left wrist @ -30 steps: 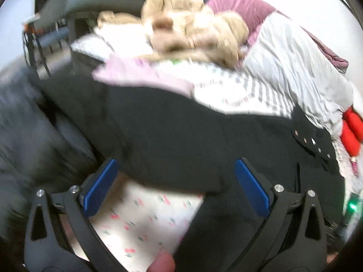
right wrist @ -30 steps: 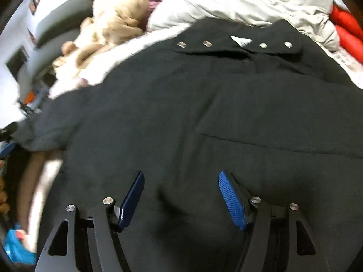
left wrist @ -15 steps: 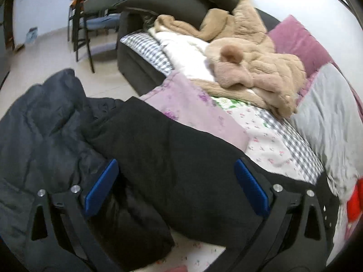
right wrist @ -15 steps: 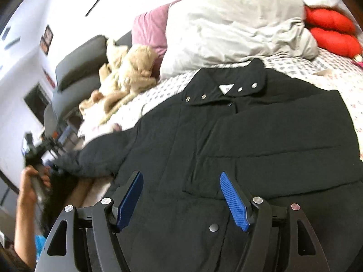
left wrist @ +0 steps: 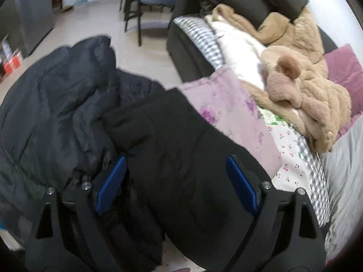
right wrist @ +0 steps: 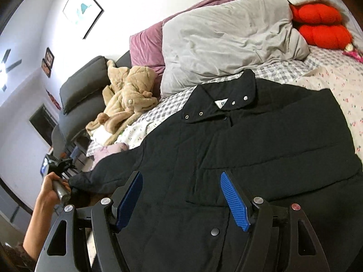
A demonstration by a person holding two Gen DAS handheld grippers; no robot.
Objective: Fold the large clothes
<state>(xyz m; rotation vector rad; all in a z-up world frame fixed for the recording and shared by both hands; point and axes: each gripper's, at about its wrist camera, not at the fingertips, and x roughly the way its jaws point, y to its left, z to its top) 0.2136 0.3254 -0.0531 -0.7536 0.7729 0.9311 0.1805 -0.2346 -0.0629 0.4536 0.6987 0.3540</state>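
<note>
The black coat (right wrist: 261,149) lies flat on the bed (right wrist: 340,83), front up, one sleeve (left wrist: 181,140) stretched off the edge. It looks padded, soft and bulky. The left gripper (left wrist: 177,185) has just been narrowing astride the sleeve, pads clear; the cuff is the place to grab. The right gripper (right wrist: 181,197) hangs agape, empty.

Left gripper (left wrist: 177,181) tilted steeply down, jaws wide but just closing a little, pads pressing nothing; right gripper (right wrist: 181,200) angled down, jaws apart; left hand (right wrist: 51,189) gripping its handle

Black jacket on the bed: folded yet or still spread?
Spread. The black jacket lies flat, front up, collar visible, one sleeve stretched sideways.
</note>
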